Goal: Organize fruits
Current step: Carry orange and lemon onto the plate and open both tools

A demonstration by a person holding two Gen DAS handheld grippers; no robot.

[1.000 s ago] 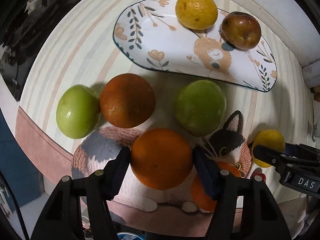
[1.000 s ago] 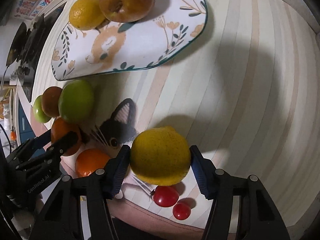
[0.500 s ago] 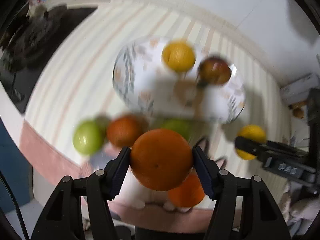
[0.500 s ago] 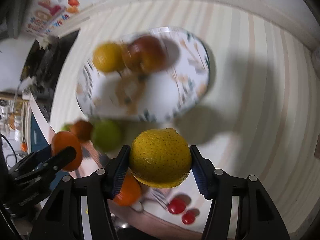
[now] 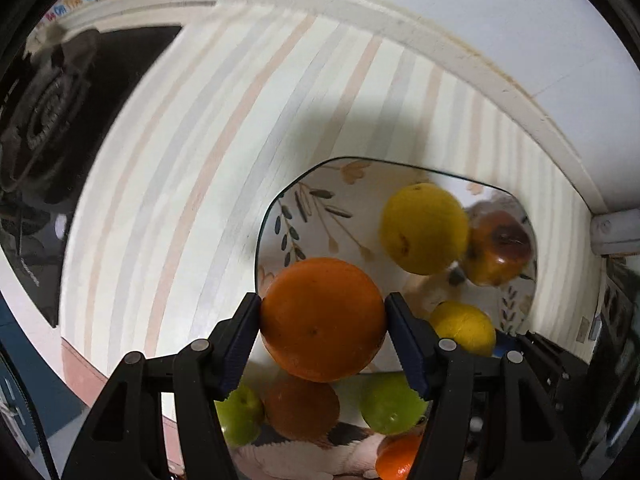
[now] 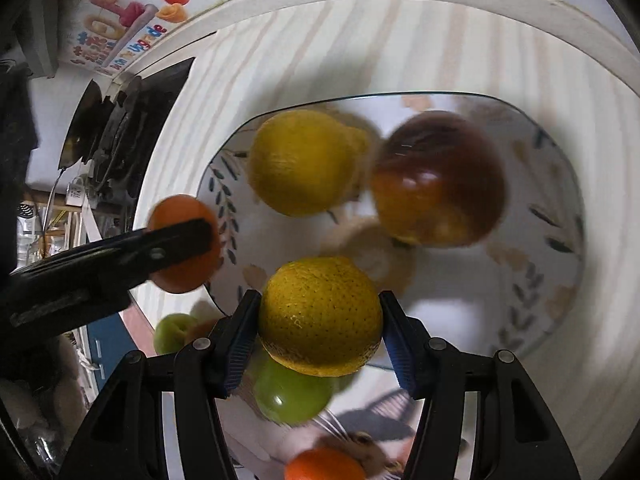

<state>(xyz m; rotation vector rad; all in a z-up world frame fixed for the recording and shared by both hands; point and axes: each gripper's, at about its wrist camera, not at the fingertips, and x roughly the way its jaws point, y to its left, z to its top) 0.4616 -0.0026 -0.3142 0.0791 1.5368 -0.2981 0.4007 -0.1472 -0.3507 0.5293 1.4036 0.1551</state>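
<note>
My left gripper (image 5: 323, 320) is shut on an orange (image 5: 322, 318) and holds it in the air over the near left rim of the patterned plate (image 5: 316, 200). My right gripper (image 6: 319, 316) is shut on a yellow citrus (image 6: 320, 314) above the plate's near edge (image 6: 532, 300). On the plate lie a yellow citrus (image 5: 424, 228) and a red-brown apple (image 5: 496, 252); both also show in the right wrist view, the citrus (image 6: 300, 168) and the apple (image 6: 440, 176). The left gripper with its orange (image 6: 180, 244) shows at left in the right wrist view.
Below the grippers on the cat-pattern mat lie two green fruits (image 5: 240, 416) (image 5: 390, 404), a dark orange (image 5: 302, 408) and another orange (image 5: 396, 460). A black stove (image 5: 60, 120) is at far left. A wall edge (image 5: 440, 52) bounds the striped counter behind.
Both grippers have lifted their fruits off the mat and carried them forward over the plate. The plate now fills the view ahead; the loose fruits have dropped below the fingers.
</note>
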